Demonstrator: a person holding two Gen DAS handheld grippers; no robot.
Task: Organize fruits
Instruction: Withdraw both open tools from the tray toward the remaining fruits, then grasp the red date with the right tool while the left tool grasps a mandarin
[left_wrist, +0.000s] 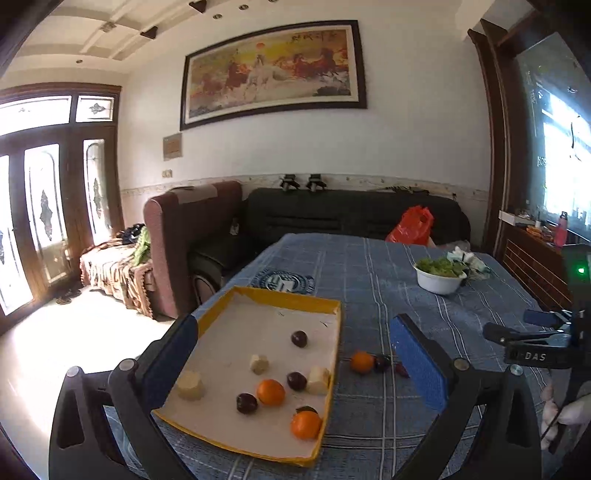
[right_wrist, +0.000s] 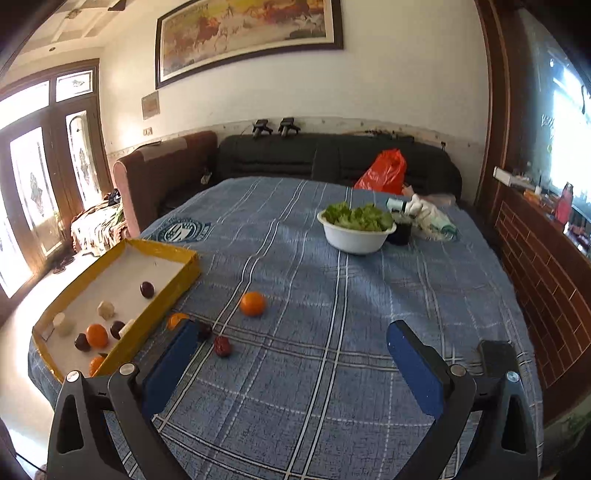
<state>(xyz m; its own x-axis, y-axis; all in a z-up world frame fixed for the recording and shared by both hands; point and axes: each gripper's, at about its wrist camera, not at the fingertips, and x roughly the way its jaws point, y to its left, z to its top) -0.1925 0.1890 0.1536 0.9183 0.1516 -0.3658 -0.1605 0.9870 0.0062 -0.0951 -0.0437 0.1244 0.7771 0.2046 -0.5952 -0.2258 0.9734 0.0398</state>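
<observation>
A yellow-rimmed tray (left_wrist: 288, 297) (right_wrist: 162, 253) with a white floor lies on the blue plaid cloth. It holds two oranges (left_wrist: 270, 392), three dark plums (left_wrist: 299, 338) and pale fruit chunks (left_wrist: 259, 363). On the cloth right of the tray lie an orange (left_wrist: 362, 361) (right_wrist: 252, 303), a second orange (right_wrist: 176, 319) by the tray wall, a dark plum (left_wrist: 381, 363) (right_wrist: 204, 330) and a red date (right_wrist: 222, 346). My left gripper (left_wrist: 295, 354) is open and empty above the tray. My right gripper (right_wrist: 291, 350) is open and empty above the cloth, right of the loose fruit.
A white bowl of green leaves (right_wrist: 356, 229) (left_wrist: 439, 275) stands at the far right of the table beside a dark cup (right_wrist: 400, 230) and crumpled bags (right_wrist: 432, 218). A red bag (right_wrist: 384, 171) lies on the sofa behind. The table edge runs just left of the tray.
</observation>
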